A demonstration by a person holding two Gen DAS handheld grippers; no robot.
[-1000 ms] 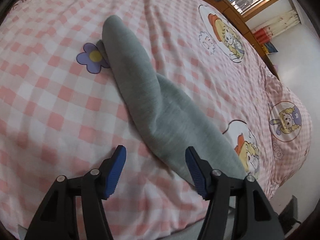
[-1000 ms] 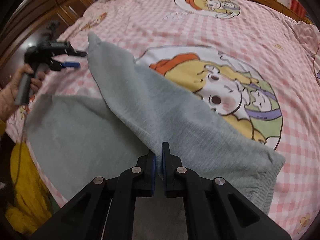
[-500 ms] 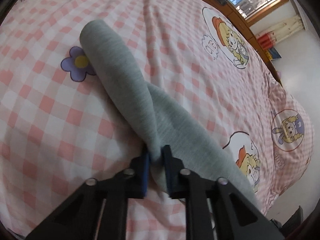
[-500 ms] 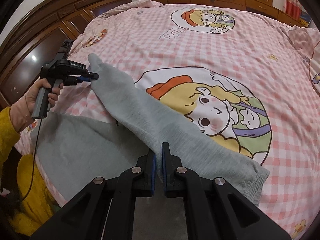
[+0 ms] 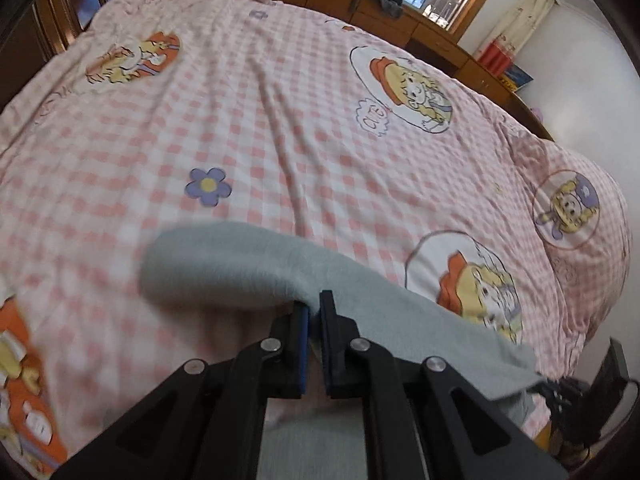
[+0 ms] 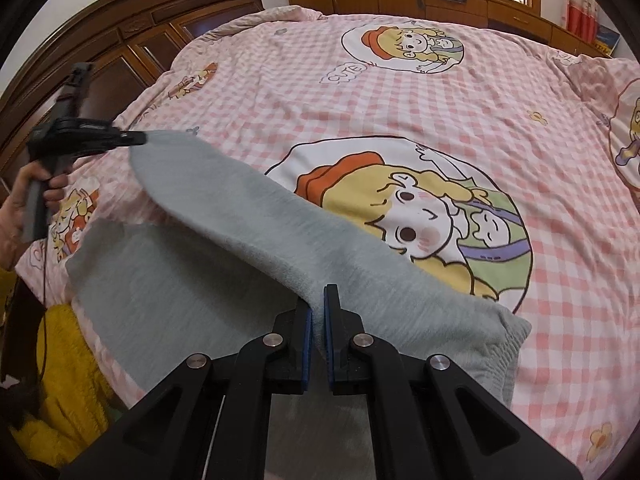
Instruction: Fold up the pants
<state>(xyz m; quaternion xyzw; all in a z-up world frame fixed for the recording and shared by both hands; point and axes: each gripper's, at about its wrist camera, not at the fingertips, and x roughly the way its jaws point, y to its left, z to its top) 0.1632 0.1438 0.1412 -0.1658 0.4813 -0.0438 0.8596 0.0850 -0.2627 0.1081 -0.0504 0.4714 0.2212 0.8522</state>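
Grey sweatpants (image 6: 248, 236) lie on a pink checked bed. My right gripper (image 6: 318, 300) is shut on the fabric edge near the ribbed waistband (image 6: 500, 344). In the right wrist view my left gripper (image 6: 138, 139) is held by a hand at the far left, shut on the leg's end, which hangs lifted off the bed. In the left wrist view my left gripper (image 5: 314, 304) pinches the grey leg (image 5: 224, 264), which curls off to the left. The other leg (image 6: 152, 304) lies flat near the bed's near edge.
The pink checked bedcover (image 6: 400, 112) with cartoon prints spreads far and right. A dark wooden headboard (image 6: 132, 40) stands at the left, and a wooden cabinet (image 6: 440, 0) with dark clothes on it lines the back wall. A yellow sleeve (image 6: 68, 368) is at lower left.
My left gripper closed on the leg's end and lifted it off the bed, drawing it up and toward me. The right gripper kept its hold, rising only slightly.
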